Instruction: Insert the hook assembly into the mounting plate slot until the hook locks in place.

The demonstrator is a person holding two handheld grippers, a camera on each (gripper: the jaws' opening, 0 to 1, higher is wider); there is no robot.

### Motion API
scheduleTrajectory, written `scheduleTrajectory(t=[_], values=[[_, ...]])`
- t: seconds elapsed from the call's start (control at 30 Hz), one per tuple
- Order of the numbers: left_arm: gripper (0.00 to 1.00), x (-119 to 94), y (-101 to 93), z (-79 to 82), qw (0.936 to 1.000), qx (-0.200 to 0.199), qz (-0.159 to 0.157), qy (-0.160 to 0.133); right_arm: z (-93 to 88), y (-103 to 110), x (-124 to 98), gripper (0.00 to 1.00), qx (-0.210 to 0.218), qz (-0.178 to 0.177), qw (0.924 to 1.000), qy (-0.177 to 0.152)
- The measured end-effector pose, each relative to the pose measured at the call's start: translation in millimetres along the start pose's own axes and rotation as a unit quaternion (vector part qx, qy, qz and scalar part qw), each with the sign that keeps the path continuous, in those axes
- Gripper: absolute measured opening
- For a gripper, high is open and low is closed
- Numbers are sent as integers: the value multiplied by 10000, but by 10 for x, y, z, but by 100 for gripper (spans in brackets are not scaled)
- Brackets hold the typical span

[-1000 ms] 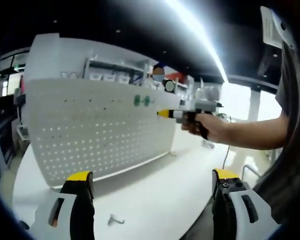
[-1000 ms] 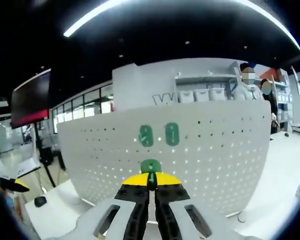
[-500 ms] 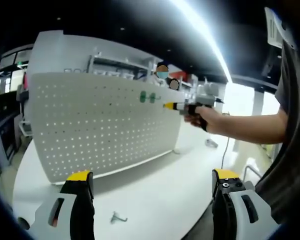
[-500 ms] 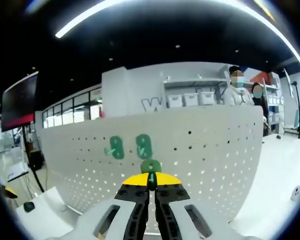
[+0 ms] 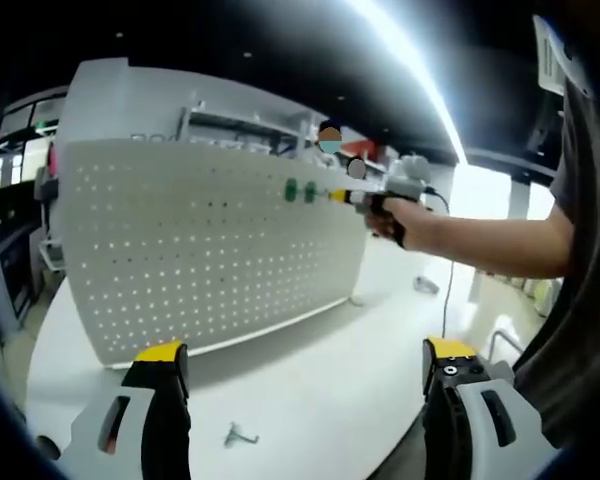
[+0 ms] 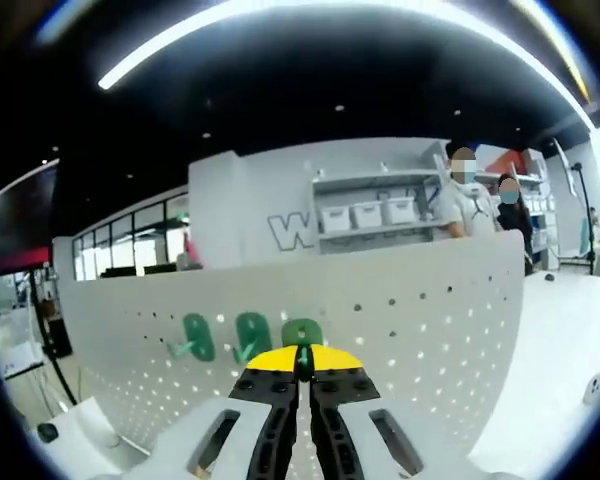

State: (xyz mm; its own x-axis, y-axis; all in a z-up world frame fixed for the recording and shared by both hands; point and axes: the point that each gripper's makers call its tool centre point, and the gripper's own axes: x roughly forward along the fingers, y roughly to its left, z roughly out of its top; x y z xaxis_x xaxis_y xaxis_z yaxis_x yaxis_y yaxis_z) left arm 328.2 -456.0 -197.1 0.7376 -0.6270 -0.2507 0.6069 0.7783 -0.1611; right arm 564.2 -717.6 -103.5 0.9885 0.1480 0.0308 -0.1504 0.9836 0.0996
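A white perforated mounting plate (image 5: pixel 200 250) stands upright on the white table (image 5: pixel 320 390). Two green hooks (image 5: pixel 300 190) sit in its upper holes. A person's hand holds my right gripper (image 5: pixel 338 196) with its yellow tips just right of those hooks. In the right gripper view, my right gripper (image 6: pixel 301 352) is shut on a third green hook (image 6: pixel 302 331), which sits against the plate (image 6: pixel 410 330) beside the two mounted hooks (image 6: pixel 223 336). My left gripper (image 5: pixel 305 352) stands wide open low over the table with nothing between its jaws.
A small metal hook (image 5: pixel 238 435) lies on the table near the left jaw. A small object (image 5: pixel 427 285) rests on the table beyond the plate's right end. Shelves with bins (image 6: pixel 365 215) and two people (image 6: pixel 480 200) are behind the plate.
My right gripper has carried the green hook up to the plate, from below and right of the two mounted hooks to right beside them. The left gripper has barely moved.
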Motion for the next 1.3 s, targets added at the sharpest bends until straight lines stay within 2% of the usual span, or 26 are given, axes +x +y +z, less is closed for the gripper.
scheduleTrajectory(t=[0.33, 0.37, 0.5, 0.77, 0.97, 1.3], values=[[98, -28, 50, -7, 10000, -22, 71, 21, 88, -43, 88, 0, -37, -33, 9999, -107], [98, -26, 47, -3, 10000, 0, 65, 19, 116, -32, 110, 0, -44, 69, 9998, -156], [97, -26, 55, 3, 10000, 18, 78, 28, 154, -72, 115, 0, -187, 20, 9996, -225], [96, -29, 85, 0, 9999, 11, 120, 32, 135, -144, 141, 0, -152, 48, 9994, -322], [95, -18, 88, -21, 9999, 15, 116, 63, 42, -146, 163, 0, -108, 86, 9995, -284], [95, -18, 137, -63, 9998, -25, 174, 110, 25, -158, 177, 0, -277, 43, 9990, -338]])
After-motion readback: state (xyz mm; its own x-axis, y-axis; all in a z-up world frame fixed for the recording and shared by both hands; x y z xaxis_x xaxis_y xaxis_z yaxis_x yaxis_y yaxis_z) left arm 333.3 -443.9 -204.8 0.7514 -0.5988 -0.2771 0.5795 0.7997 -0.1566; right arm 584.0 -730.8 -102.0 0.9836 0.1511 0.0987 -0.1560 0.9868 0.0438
